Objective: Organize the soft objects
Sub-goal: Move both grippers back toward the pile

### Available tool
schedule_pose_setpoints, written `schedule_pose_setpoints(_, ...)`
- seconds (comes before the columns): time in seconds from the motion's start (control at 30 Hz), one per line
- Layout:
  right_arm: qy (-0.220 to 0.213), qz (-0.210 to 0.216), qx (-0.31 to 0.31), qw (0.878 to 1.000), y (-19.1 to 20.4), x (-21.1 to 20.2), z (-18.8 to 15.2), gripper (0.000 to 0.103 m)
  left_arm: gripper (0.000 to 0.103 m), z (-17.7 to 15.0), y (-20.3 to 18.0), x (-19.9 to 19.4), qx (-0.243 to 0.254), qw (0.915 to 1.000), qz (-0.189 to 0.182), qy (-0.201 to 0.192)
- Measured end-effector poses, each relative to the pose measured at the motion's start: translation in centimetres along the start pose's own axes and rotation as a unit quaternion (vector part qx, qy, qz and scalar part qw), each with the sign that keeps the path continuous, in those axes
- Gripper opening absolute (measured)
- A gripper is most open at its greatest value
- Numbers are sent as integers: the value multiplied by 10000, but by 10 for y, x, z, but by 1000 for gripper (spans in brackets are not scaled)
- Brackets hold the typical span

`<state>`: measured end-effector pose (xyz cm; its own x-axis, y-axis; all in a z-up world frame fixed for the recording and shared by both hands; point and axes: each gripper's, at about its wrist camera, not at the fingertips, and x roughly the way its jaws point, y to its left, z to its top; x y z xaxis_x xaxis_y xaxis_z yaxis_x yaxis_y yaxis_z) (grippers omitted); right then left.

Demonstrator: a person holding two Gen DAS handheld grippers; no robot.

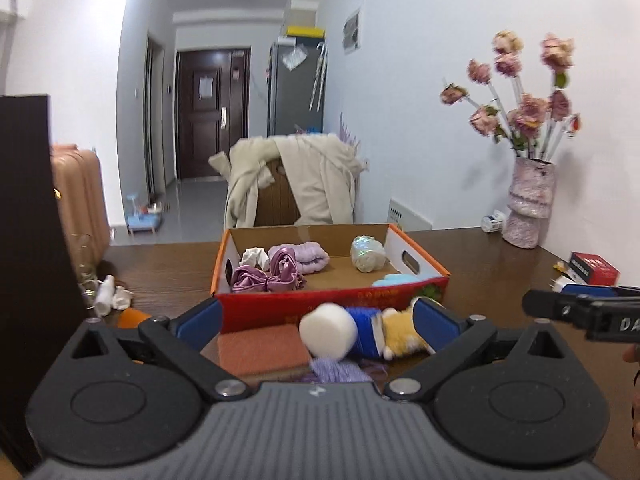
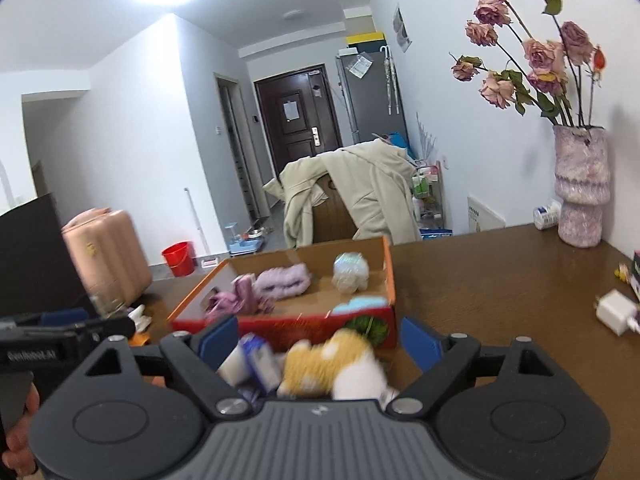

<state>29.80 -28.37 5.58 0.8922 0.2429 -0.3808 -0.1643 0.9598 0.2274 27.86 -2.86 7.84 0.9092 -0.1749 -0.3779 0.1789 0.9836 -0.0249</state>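
Both tongs stand wide open and hold nothing: left tongs point(image 1: 320, 316), right tongs point(image 2: 320, 340). "DA" reads on the right tongs' side, "GenRobot.AI" on the left's. Box point(image 1: 416, 264) on the bench point(image 1: 160, 268) holds purple satin bows point(image 1: 266, 276), a lilac scrunchie point(image 1: 308, 256), white cloth point(image 1: 255, 257), a pearly ball point(image 1: 367, 254) and something blue point(image 1: 394, 280). Before the box lie a white foam roll point(image 1: 329, 330), yellow plush point(image 1: 400, 334) and red sponge point(image 1: 262, 348).

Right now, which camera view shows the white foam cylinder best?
The left wrist view: the white foam cylinder lies sharp and whole on the table before the red box. In the right wrist view it is blurred and mostly hidden behind the gripper's finger.
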Motion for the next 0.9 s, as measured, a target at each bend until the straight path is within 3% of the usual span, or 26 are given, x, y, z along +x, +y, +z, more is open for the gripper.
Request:
schedule_pose_setpoints(0.13, -174, -40, -269, 9995, 16, -40, -35, 91, 103, -29, -3, -35, -256, 9996, 125, 17)
schedule_pose_setpoints(0.2, -313, -149, -276, 9990, 22, -60, -52, 100, 103, -45, -6, -47, -296, 9994, 122, 92)
schedule_pose_setpoints(0.43, -426, -352, -438, 9975, 39, -103, -95, 101, 103, -80, -20, -59, -219, 9992, -41, 334)
schedule_pose_setpoints(0.9, -313, -528, -337, 9975, 39, -103, -104, 101, 103, -83, -21, -51, -234, 9987, -141, 436)
